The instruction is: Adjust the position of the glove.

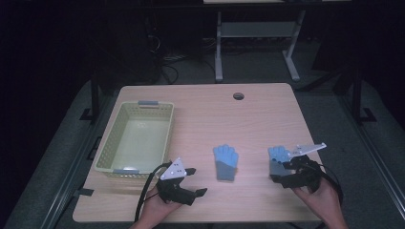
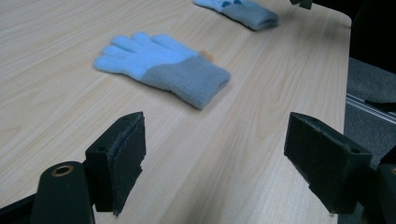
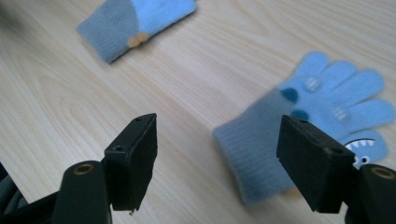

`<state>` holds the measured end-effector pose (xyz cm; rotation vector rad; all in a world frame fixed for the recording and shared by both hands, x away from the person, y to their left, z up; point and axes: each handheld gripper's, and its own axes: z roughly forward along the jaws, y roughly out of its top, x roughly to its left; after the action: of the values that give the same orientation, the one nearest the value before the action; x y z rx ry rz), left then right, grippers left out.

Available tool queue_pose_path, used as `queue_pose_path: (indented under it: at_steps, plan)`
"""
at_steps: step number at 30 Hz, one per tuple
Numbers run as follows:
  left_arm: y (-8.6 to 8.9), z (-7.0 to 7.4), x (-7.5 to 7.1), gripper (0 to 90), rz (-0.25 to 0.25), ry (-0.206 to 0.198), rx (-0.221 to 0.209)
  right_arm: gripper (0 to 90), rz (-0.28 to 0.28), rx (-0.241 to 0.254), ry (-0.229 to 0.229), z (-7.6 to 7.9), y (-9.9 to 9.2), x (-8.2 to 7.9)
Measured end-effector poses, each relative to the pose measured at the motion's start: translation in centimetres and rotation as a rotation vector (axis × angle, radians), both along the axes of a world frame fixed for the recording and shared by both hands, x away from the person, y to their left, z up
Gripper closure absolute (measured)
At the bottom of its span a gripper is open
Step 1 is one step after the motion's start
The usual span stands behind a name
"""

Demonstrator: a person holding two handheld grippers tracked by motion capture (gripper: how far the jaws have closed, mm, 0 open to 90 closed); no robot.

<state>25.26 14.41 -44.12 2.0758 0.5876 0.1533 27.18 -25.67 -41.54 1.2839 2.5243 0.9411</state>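
Note:
Two small blue gloves with grey cuffs lie flat on the wooden table (image 1: 258, 114). The middle glove (image 1: 225, 162) (image 2: 163, 67) (image 3: 135, 23) lies ahead of my left gripper (image 1: 197, 181) (image 2: 219, 158), whose jaws stand open with only bare table between them. The right glove (image 1: 276, 158) (image 2: 243, 11) (image 3: 317, 121) has a cartoon face and dots on it. My right gripper (image 1: 282, 172) (image 3: 219, 158) hovers open at its grey cuff. The cuff lies just ahead of one jaw, and the pads do not press on it.
A pale yellow plastic basket (image 1: 110, 155) stands at the table's left side, just behind my left gripper. A round cable hole (image 1: 238, 96) sits near the far edge. The table's right edge is close to my right hand. Desk legs stand on the dark floor beyond.

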Motion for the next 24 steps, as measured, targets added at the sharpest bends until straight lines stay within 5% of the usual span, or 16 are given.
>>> queue_pose_path:
  at_steps: [19, 24]
  plan:
    - [0.3, 0.2, 0.1, 20.6, 0.017, -0.001, -0.024, 32.5, -0.024, -0.012, 0.059, 2.8, -1.6, 4.6]
    - [0.3, 0.2, -0.1, 20.6, 0.009, -0.011, -0.014, 38.0, -0.051, -0.057, 0.087, 1.8, -1.7, 5.9]
